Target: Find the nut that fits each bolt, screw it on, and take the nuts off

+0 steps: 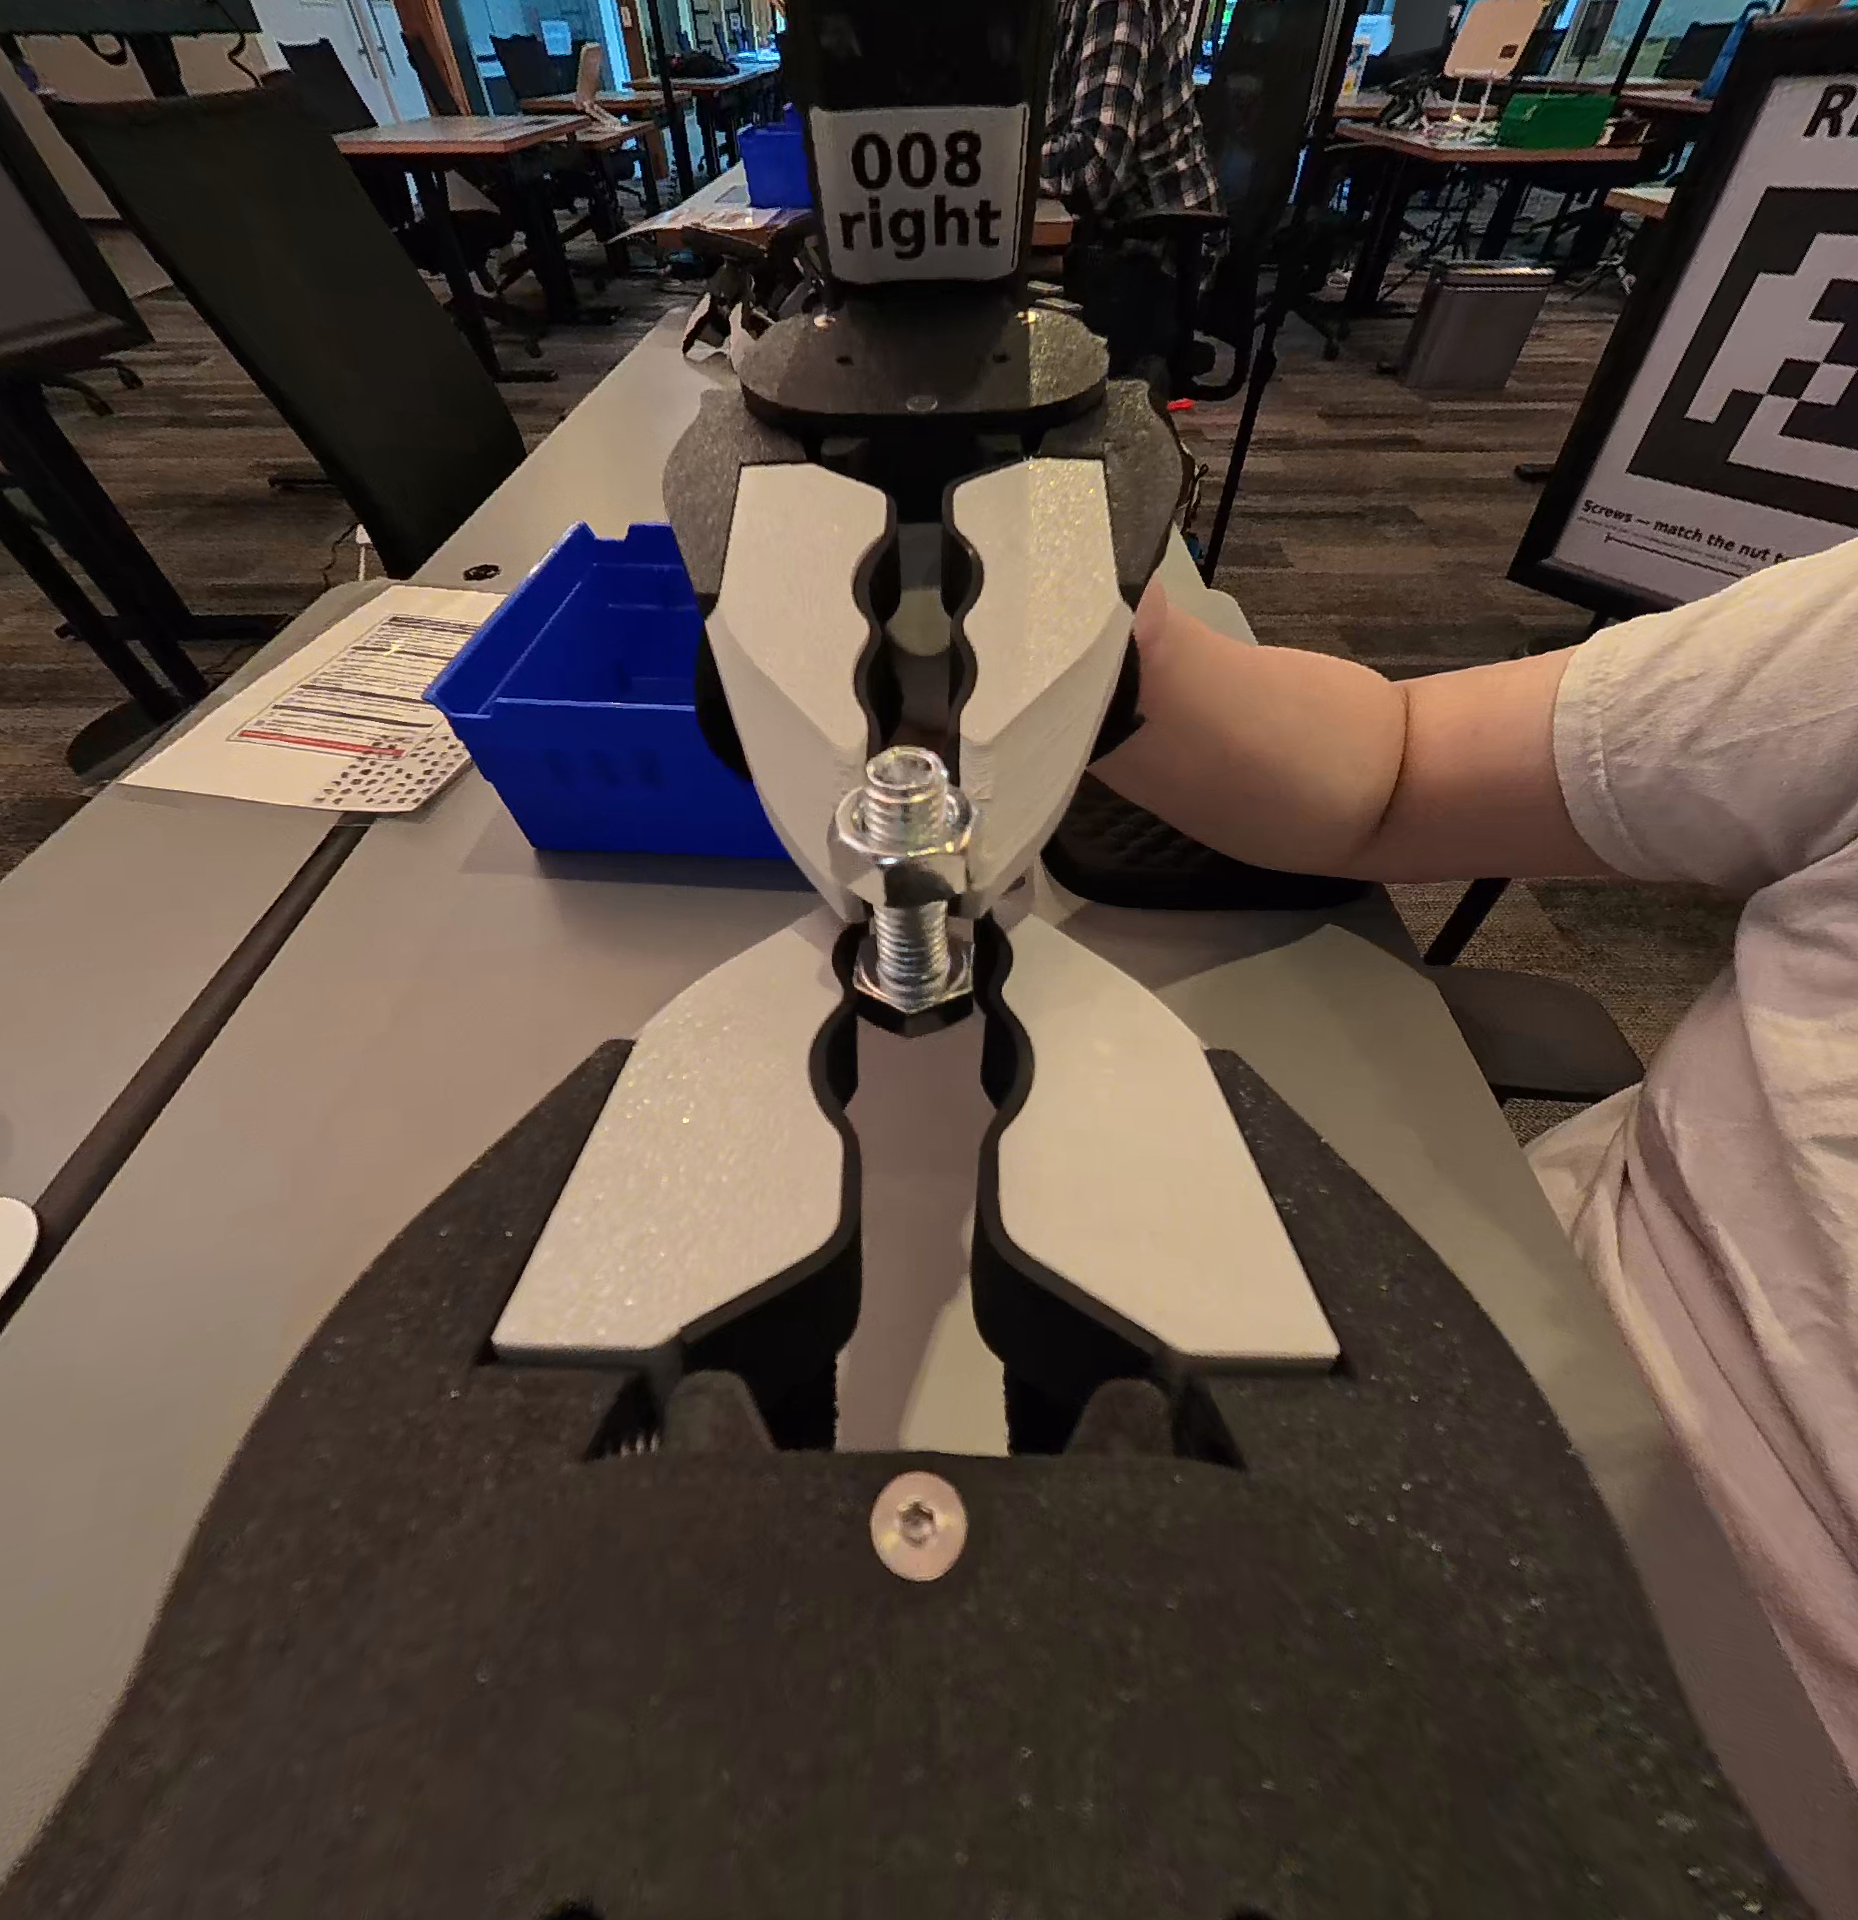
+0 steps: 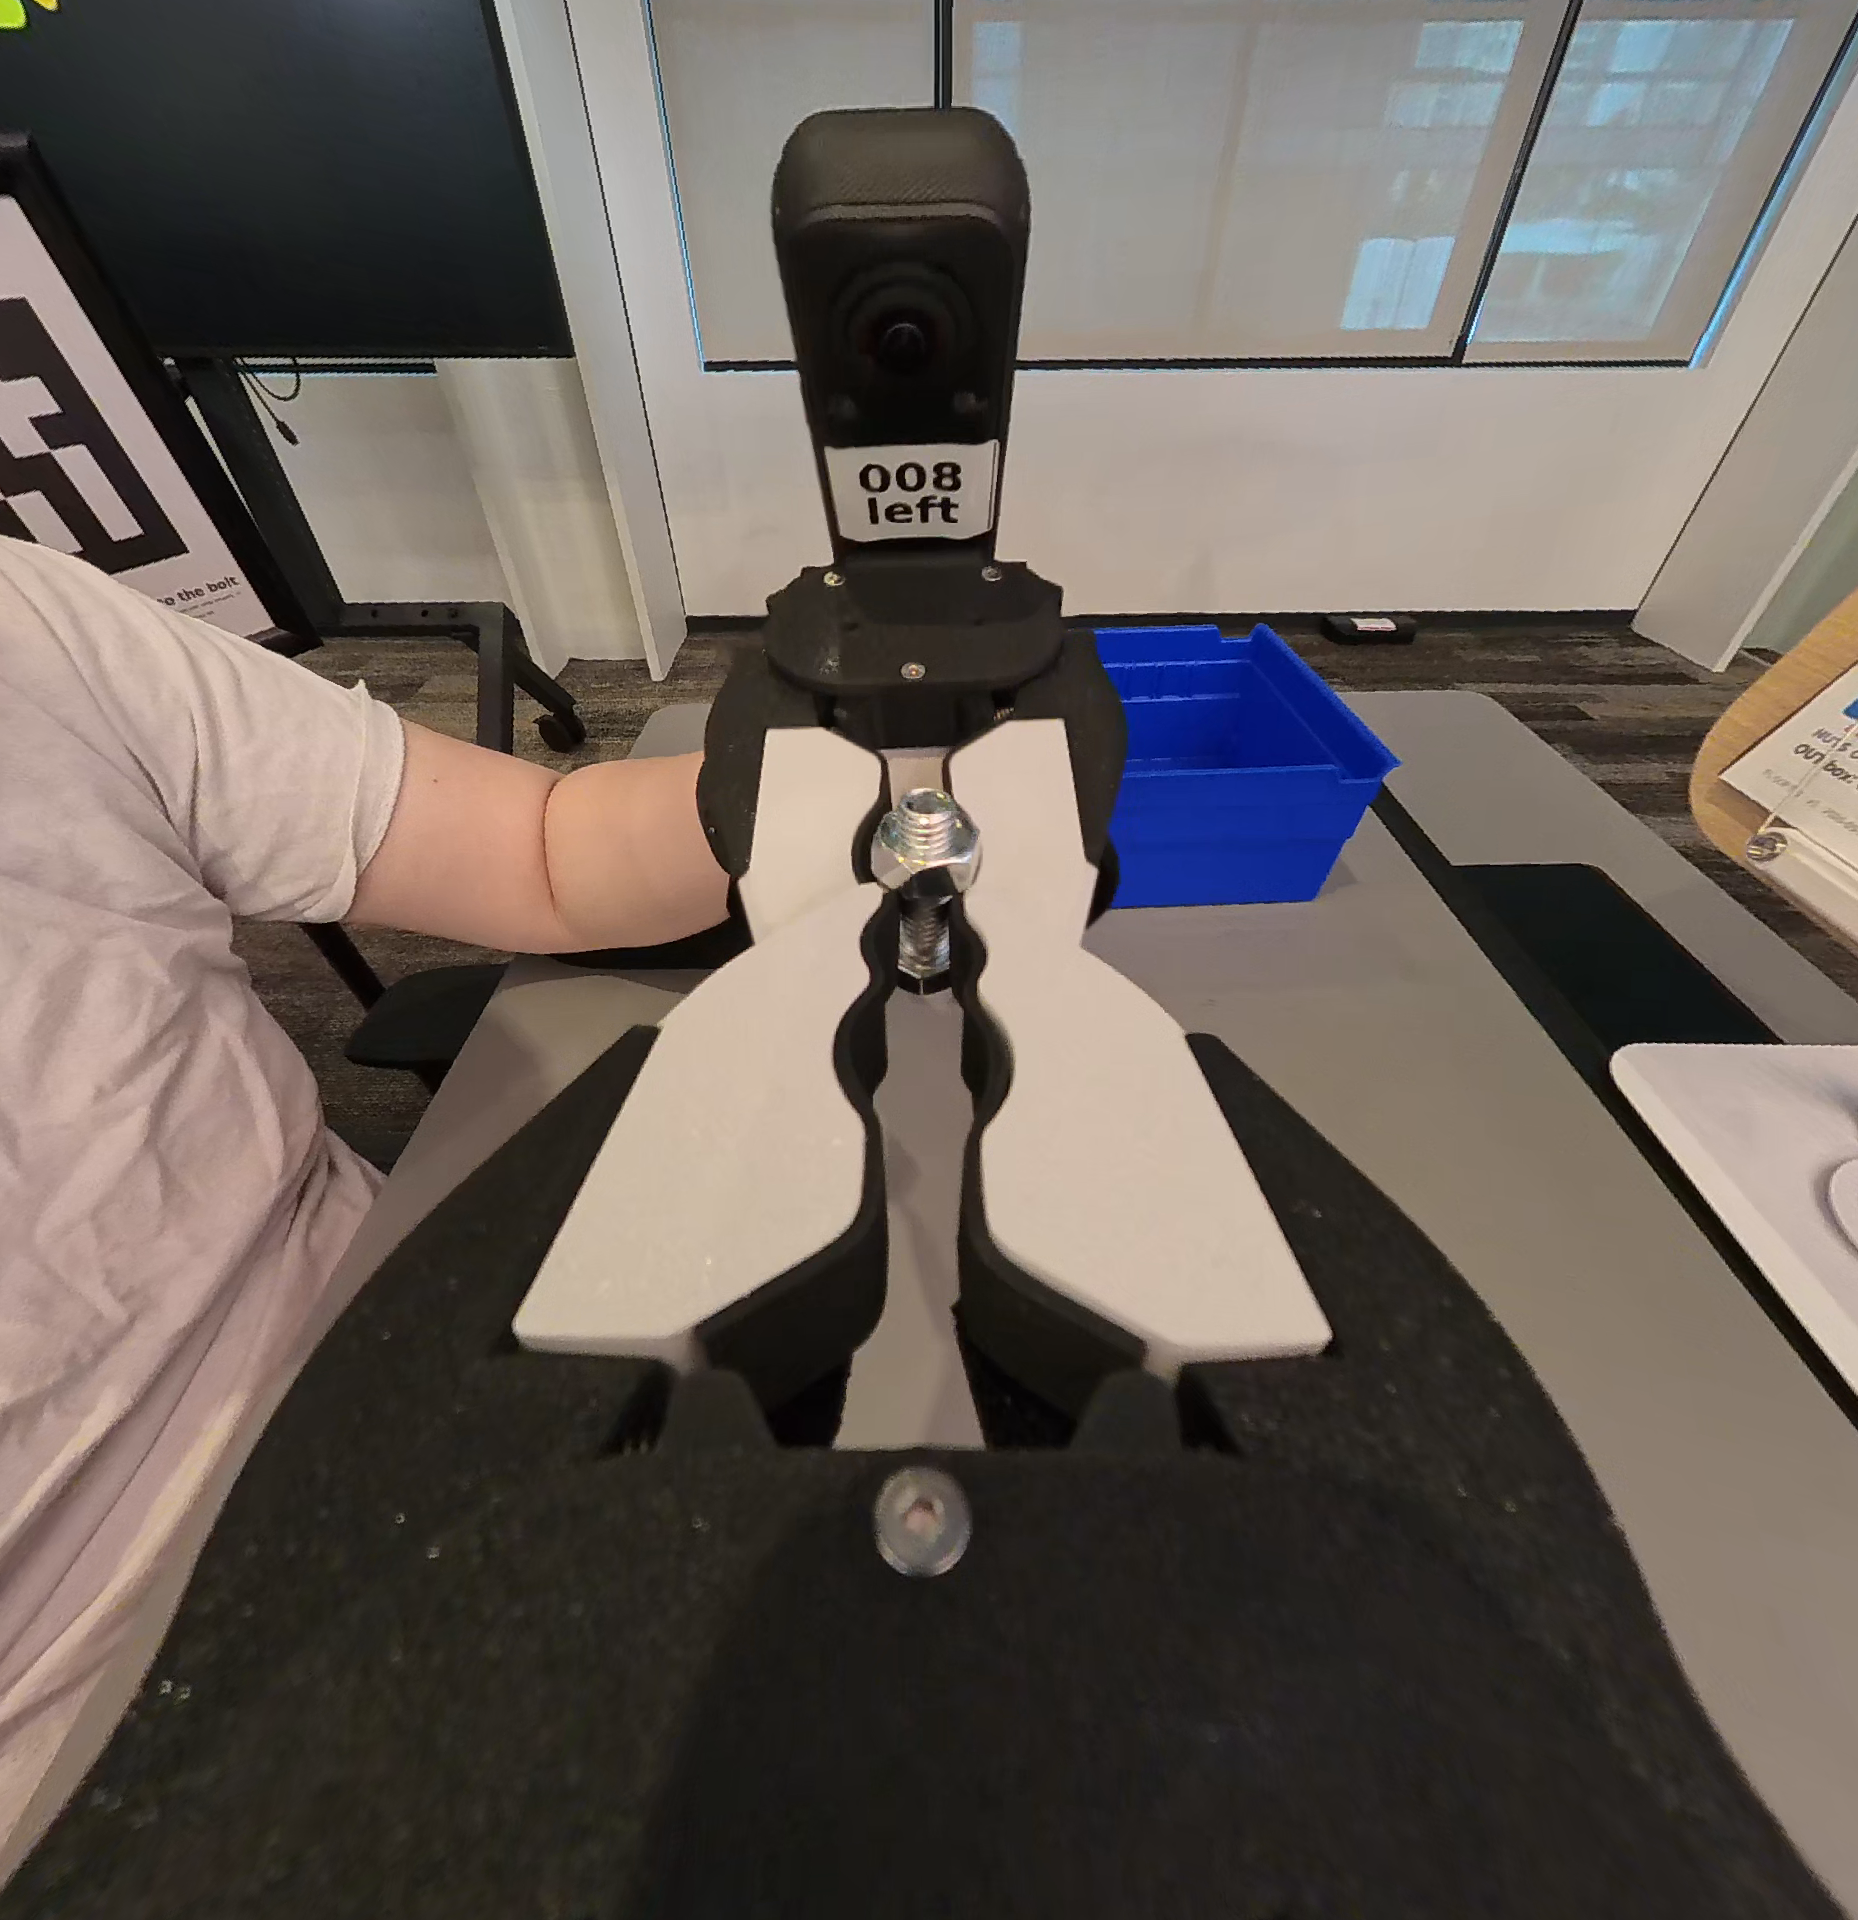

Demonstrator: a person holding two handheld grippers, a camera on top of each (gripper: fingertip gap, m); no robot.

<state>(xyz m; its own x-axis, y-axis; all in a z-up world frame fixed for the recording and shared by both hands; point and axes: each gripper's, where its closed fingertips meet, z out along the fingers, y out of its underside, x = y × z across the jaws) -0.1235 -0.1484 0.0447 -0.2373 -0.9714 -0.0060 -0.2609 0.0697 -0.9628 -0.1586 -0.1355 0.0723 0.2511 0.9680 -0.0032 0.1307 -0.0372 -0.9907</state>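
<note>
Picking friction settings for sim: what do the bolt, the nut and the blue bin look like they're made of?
Bolt: bright plated steel by the look, glossy silver with sharp glints on the threads. Nut: same shiny silvery metal, mirror-like hex faces, probably zinc-plated, held in the right gripper. Blue bin: moulded plastic, uniform saturated blue, semi-gloss, thin walls with ribs.

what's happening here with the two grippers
A person holds a gripper in each hand, nose to nose above a grey table. The left gripper is clamped on the head end of a silver bolt, held upright. The right gripper is clamped on a nut sitting near the threaded tip. Whether the nut is going on or coming off cannot be told. A blue bin sits on the table behind them.
</note>
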